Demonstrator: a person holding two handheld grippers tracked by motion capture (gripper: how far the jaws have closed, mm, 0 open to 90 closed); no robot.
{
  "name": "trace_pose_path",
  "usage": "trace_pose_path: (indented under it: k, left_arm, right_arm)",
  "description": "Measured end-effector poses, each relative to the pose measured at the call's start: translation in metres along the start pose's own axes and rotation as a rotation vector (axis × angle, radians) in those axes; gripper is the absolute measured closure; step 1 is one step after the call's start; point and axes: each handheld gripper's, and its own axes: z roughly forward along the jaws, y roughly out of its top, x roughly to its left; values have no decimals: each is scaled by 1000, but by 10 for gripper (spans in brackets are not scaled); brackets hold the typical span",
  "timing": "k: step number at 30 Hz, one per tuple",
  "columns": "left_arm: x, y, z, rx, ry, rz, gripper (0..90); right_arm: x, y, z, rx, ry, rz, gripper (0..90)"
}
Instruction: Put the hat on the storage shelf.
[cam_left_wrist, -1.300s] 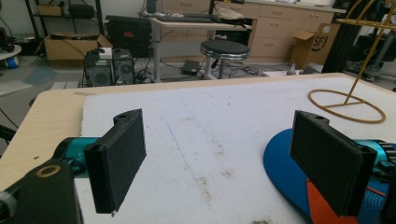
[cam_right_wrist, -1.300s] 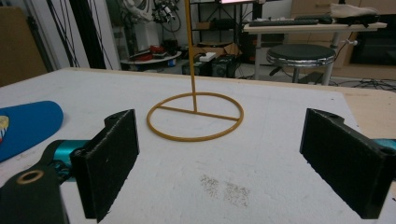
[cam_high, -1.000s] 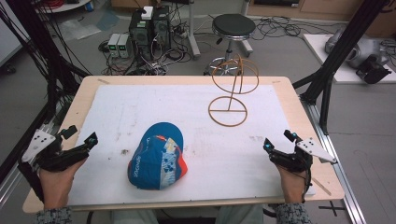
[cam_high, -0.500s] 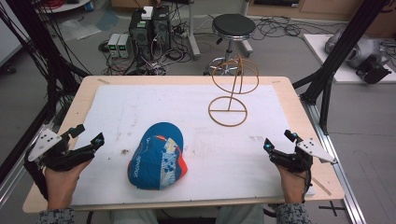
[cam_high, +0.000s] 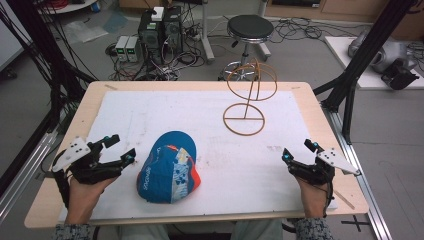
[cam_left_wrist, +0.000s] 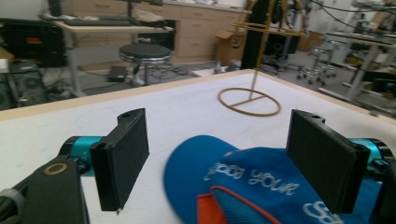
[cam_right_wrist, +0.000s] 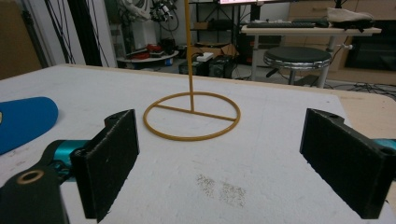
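beside the blue cap (cam_high: 167, 167), left hand-held gripper (cam_high: 123, 148) wide open, empty

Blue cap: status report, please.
Left gripper open, beside the blue cap, not touching. Right gripper open, holding nothing. Cap flat on mat; wire stand stands apart.
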Motion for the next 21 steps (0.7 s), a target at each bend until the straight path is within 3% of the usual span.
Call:
trace_pose_path:
  k: [6, 9, 16, 21]
  left_arm:
    - [-16, -5, 16, 45, -109, 27, 213]
    - [-25, -9, 27, 79, -184, 40, 213]
    - [-39, -18, 41, 144, -264, 70, 222]
    - [-41, -22, 45, 171, -268, 78, 263]
  right_arm:
    - [0, 0, 0, 6, -1, -2, 109]
    - [0, 0, 1, 3, -2, -8, 109]
    - [-1, 0, 0, 1, -6, -6, 109]
    - [-3, 0, -1, 0, -12, 5, 109]
